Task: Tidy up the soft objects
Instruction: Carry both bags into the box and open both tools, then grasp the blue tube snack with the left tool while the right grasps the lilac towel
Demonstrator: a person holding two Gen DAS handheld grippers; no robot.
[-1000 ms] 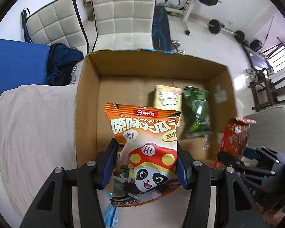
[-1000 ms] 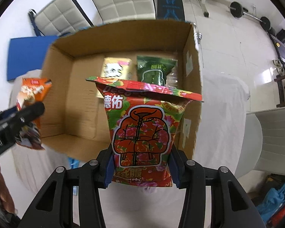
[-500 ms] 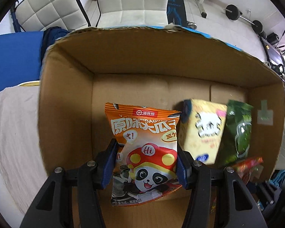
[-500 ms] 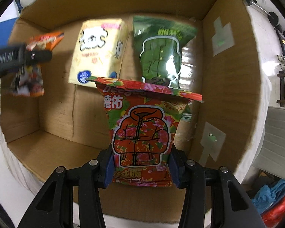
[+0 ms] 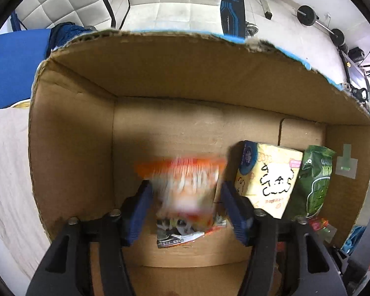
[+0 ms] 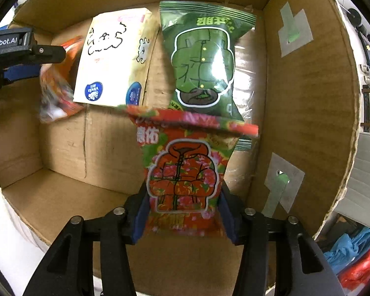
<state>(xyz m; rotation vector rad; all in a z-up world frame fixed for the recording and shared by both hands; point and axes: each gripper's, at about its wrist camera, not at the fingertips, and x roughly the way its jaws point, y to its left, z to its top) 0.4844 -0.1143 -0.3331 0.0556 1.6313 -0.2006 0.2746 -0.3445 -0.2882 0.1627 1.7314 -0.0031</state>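
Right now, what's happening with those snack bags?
Both grippers opening inside box. Orange bag dropping, blurred; red bag between jaws. Nothing blocking.

Left tongs [image 5: 185, 194] (pointing down) opening, right tongs [image 6: 182, 206] opening

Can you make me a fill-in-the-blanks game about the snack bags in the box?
1. The bags are going into a ____ box.
2. The bag with the padded jacket picture sits between the right gripper's ____.
3. The green bag lies right next to a pale ____ pack.
4. The blurry bag between the left gripper's fingers is mostly ____.

Missing words: cardboard; fingers; yellow; orange
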